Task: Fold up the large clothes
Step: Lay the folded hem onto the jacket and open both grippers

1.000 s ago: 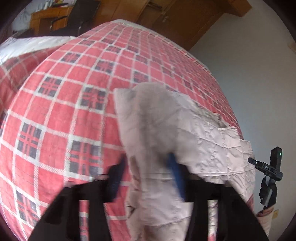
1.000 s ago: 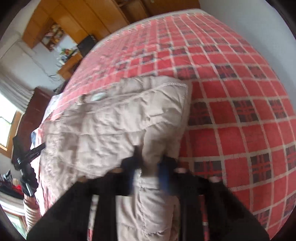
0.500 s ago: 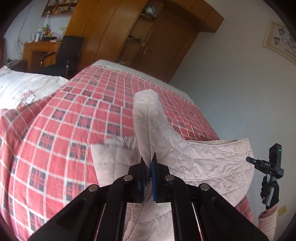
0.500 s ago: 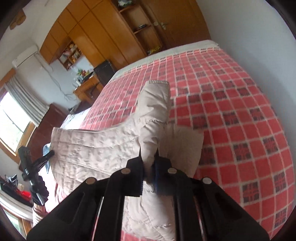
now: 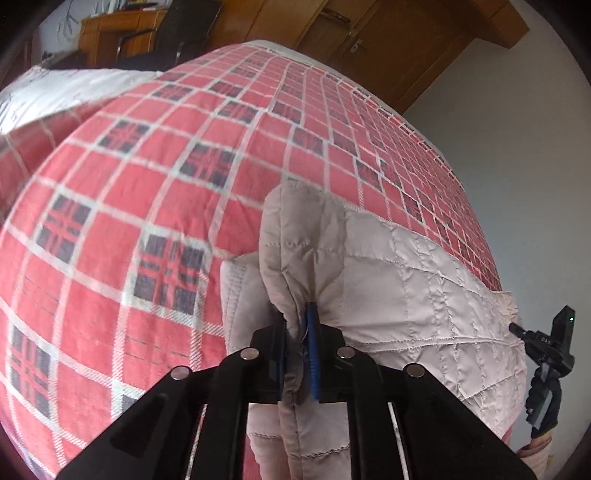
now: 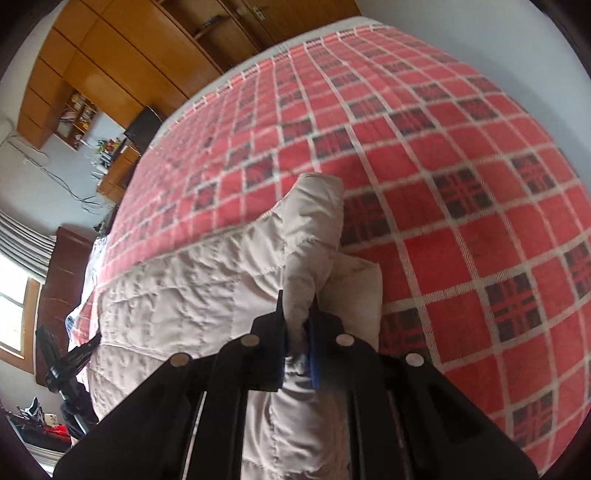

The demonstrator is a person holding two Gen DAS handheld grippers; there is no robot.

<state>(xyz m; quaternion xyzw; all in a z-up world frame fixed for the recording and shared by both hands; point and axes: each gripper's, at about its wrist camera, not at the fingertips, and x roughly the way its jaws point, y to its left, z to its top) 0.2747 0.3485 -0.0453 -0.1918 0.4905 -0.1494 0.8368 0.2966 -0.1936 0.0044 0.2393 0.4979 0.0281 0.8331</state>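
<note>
Quilted jacket [image 5: 406, 288] crosswise between claws

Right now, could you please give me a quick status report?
Left gripper and right gripper both shut on quilted jacket. Jacket draped over plaid bedspread. Nothing blocking.

Before me lay a bed [image 5: 155, 206] under a red plaid cover. Beyond it stood wooden wardrobes [image 6: 110, 48], a desk [image 5: 114, 29] with a dark chair [image 5: 173, 33], pale walls [image 5: 517, 147], and a daylit window [image 6: 14, 314].
</note>
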